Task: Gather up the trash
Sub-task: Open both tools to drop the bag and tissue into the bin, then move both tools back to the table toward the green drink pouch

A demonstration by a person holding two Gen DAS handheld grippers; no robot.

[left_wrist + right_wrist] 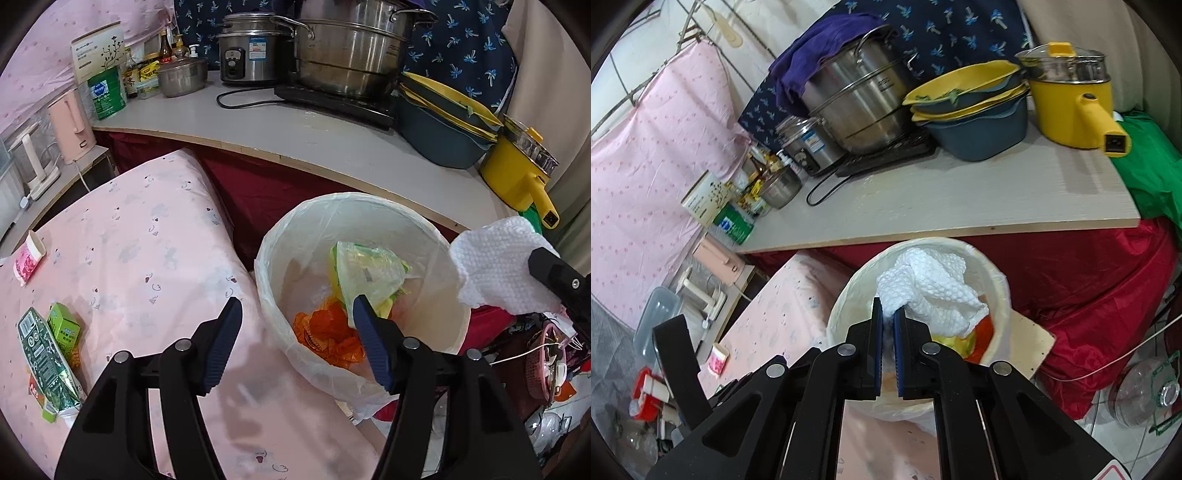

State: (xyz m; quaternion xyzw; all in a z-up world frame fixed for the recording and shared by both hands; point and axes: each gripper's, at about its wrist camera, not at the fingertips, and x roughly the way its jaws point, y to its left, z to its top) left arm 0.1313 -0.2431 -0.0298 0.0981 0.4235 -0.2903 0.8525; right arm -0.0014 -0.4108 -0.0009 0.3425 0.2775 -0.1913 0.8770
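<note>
A white bin with a plastic liner stands beside the pink-clothed bed. A green-yellow plastic bag and an orange wrapper lie inside it. My left gripper hangs open over the bin's near rim, nothing between its pads; its right fingertip is close to the bag. My right gripper is shut on a crumpled white paper towel held above the bin. In the left wrist view the towel sits at the bin's right. A green carton, a small green box and a pink paper cup lie on the bed.
Behind the bin runs a grey counter with steel pots, a rice cooker, stacked basins and a yellow electric pot. Red cloth hangs below it. Clutter covers the floor at right.
</note>
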